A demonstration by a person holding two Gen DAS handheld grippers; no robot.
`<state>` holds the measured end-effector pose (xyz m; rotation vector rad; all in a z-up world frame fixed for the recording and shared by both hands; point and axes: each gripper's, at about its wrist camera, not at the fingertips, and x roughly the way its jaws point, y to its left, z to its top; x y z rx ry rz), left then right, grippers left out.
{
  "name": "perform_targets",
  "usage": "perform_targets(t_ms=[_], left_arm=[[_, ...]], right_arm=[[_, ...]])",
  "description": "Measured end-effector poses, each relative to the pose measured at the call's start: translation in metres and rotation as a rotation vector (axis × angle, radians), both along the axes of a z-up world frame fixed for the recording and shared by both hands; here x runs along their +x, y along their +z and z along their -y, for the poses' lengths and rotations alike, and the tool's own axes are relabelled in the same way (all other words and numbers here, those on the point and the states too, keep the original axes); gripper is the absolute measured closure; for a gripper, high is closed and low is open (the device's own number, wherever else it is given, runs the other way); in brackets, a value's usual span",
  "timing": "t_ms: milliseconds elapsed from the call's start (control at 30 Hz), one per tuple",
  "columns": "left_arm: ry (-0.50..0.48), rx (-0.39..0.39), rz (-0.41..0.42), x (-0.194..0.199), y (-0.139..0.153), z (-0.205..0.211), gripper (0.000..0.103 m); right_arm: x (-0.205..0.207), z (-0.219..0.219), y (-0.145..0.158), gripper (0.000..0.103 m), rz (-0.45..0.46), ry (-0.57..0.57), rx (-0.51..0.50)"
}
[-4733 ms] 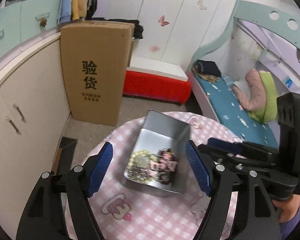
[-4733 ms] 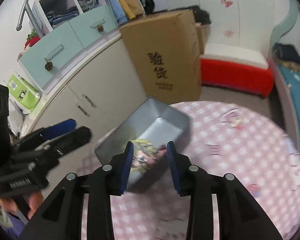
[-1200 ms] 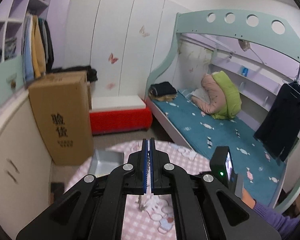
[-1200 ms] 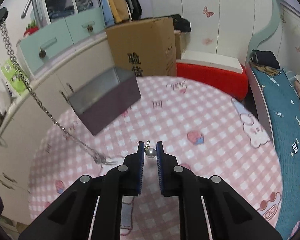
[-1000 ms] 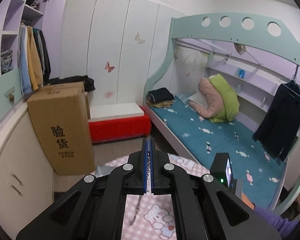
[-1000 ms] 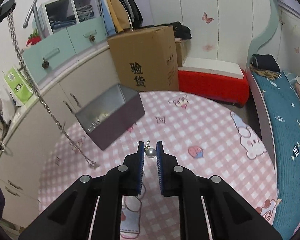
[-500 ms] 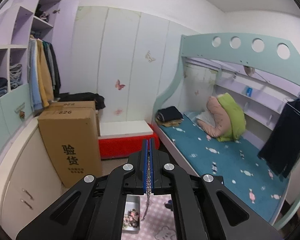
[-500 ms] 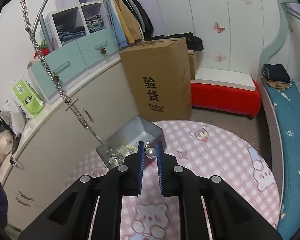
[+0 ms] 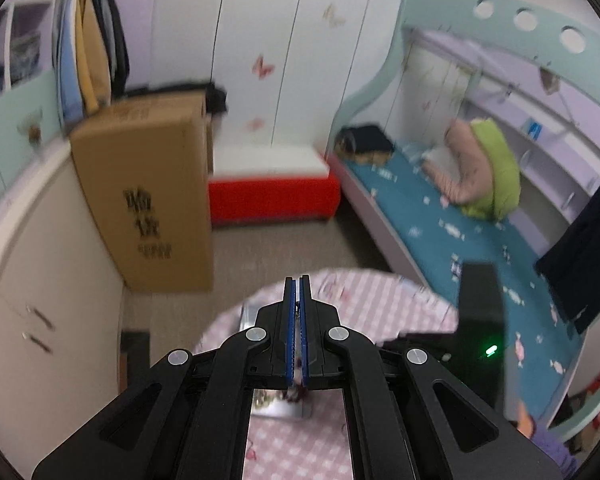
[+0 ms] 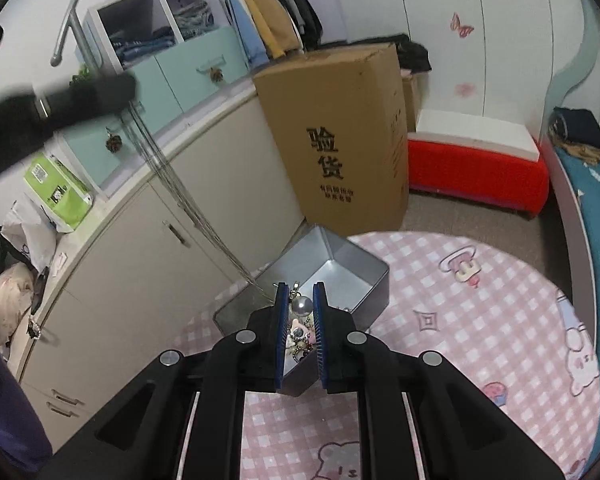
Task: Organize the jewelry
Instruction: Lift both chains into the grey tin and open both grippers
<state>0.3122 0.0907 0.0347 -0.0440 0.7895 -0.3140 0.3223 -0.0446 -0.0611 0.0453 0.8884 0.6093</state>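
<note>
Pink checked cloth covers the round table (image 10: pixel 480 320) under both tongs, and this soft cover probably keeps small pieces from rolling off. Nearest, the right tongs (image 10: pixel 299 306) are clamped on a small grey pearl bead (image 10: pixel 302 305) with a metal loop on top; I think the narrow grip is chosen because the bead is round and slips easily. Directly under and just past these tongs stands the open metal tin (image 10: pixel 352 276), with mixed jewelry (image 10: pixel 298 338) lying at its near end, so the bead hangs above the place where it should go. The left tongs (image 9: pixel 297 296) are pressed together on a thin silver chain (image 10: pixel 188 204). In the right wrist view the chain runs from the blurred left tongs, up and to the left of the right tongs, down in a slope to the tin. Its low end seems to reach the tin rim, but blur hides if it touches. Holding it high likely keeps the chain straight and without knots while it goes into the tin. Farther behind the tin stands a cardboard box (image 10: pixel 340 136) on the floor, and beyond it a red bench (image 10: pixel 476 168).
</note>
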Motion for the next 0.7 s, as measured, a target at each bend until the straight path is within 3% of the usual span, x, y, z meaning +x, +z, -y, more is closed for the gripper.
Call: perform_targets(t_ms=[267,500,700], left_arm=[[0.021,0.068,-0.130,0.012,-0.073,0.006,0.101],[0.010,0.079,-0.190,0.015,-0.101,0.009,0.100],[0.018,0.077,-0.204,0.011,-0.108,0.008,0.097]], right_arm=[[0.009,-0.021,-0.031,0.091,-0.060,0.015,-0.059],[0.008,-0.034,-0.040,0.091,-0.065,0.027,-0.114],[0.007,-0.039,-0.043,0.090,-0.060,0.025,-0.150]])
